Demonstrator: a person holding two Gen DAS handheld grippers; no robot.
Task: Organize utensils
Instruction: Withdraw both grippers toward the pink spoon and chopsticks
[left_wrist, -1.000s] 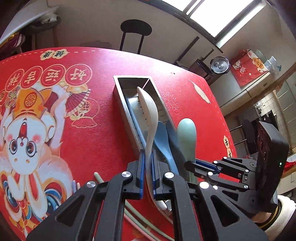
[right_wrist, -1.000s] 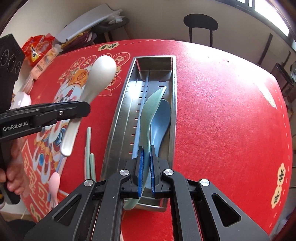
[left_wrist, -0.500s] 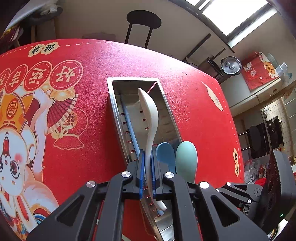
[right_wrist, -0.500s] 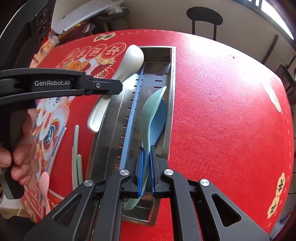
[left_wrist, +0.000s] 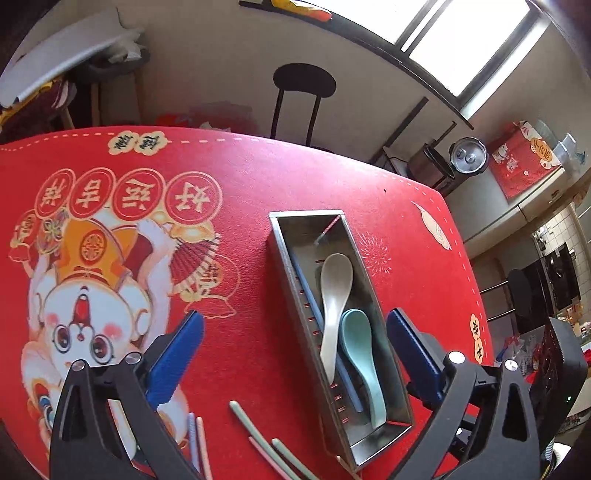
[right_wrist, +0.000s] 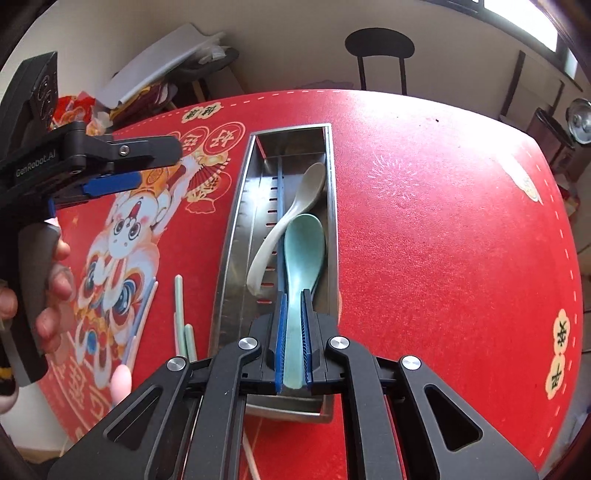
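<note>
The left tongs (left_wrist: 295, 354) stand wide, with nothing between their blue pads (left_wrist: 175, 356), and hover above the red bench (left_wrist: 236, 280) over the near half of the steel tray (left_wrist: 369, 291). The tray is long and narrow, with a row of slots along its floor, and it lies on the printed red cloth with its far end toward the black stool (left_wrist: 303, 96). Inside it the beige spoon (left_wrist: 334, 306) lies free, bowl toward the far end and handle slanting toward the slotted side, where it crosses a blue chopstick (left_wrist: 314, 306) that runs the length of the tray. Beside it lies the teal spoon (left_wrist: 358, 350), its bowl touching the beige handle. In the right wrist view the right tongs (right_wrist: 293, 343) are drawn narrow on the handle of the teal spoon (right_wrist: 303, 254), the pads pressed to both of its sides, while its bowl rests low in the tray (right_wrist: 231, 236) over a darker blue piece that is mostly hidden. The beige spoon (right_wrist: 288, 221) leans across to the left of it. On the cloth just beside the tray lie pale green chopsticks (right_wrist: 179, 306), and pink and lilac ones (left_wrist: 197, 439) lie nearer the lion print. The left tongs (right_wrist: 110, 173) show at the left edge of this view, gripped by a hand (right_wrist: 44, 291).
</note>
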